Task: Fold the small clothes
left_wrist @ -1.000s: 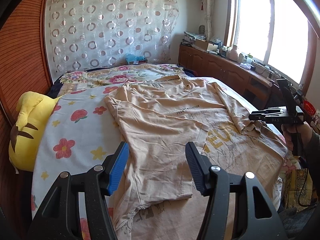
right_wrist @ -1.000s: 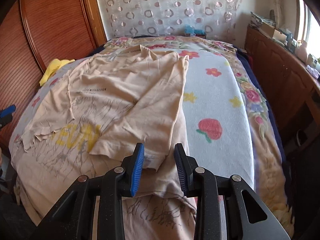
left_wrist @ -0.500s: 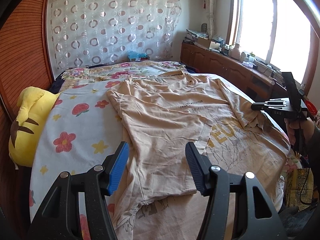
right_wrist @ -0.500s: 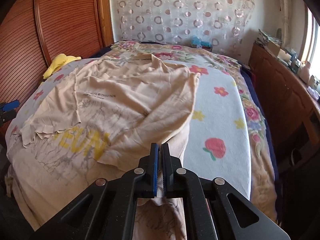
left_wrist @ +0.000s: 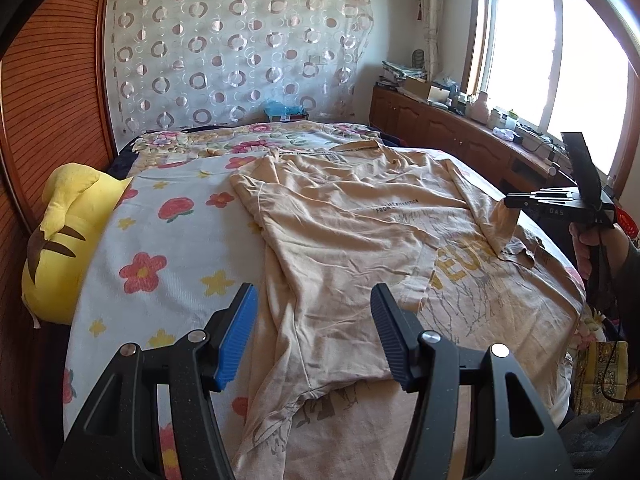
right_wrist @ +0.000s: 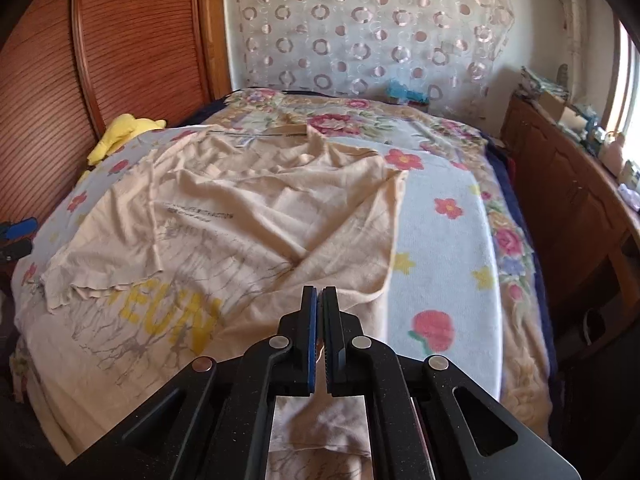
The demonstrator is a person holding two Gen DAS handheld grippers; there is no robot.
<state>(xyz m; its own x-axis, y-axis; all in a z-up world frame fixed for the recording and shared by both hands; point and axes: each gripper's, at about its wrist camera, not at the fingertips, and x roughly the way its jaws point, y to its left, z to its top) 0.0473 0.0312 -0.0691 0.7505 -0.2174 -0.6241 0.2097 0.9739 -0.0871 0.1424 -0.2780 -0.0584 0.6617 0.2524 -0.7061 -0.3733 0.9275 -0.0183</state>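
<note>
A yellow plush toy [left_wrist: 60, 236] lies at the far left, beside the beige T-shirt [left_wrist: 340, 240]. The shirt is spread over a flowery bed sheet [left_wrist: 160, 248], and its near side flap is already folded in over the middle.

The left gripper [left_wrist: 314, 334] hangs above the shirt's near corner. Its fingers stand wide apart with nothing in them, just as they did a second ago.

Further right, the big change shows. The right gripper [right_wrist: 319, 312] has just squeezed shut. A second ago the shirt's folded edge sat loose between its open fingers. Now the blue pads [right_wrist: 311, 340] are pinched on the cloth, and in the left wrist view the sleeve lifts up from the shirt toward the gripper. So the right side looks ready to be pulled over for the next fold.

The pinched spot itself is hidden behind the black fingers. The shirt's bottom edge drops out of sight below both grippers. Only part of the yellow print on the shirt can be read. The person's hand [left_wrist: 588, 252] is half cut off at the right edge.
</note>
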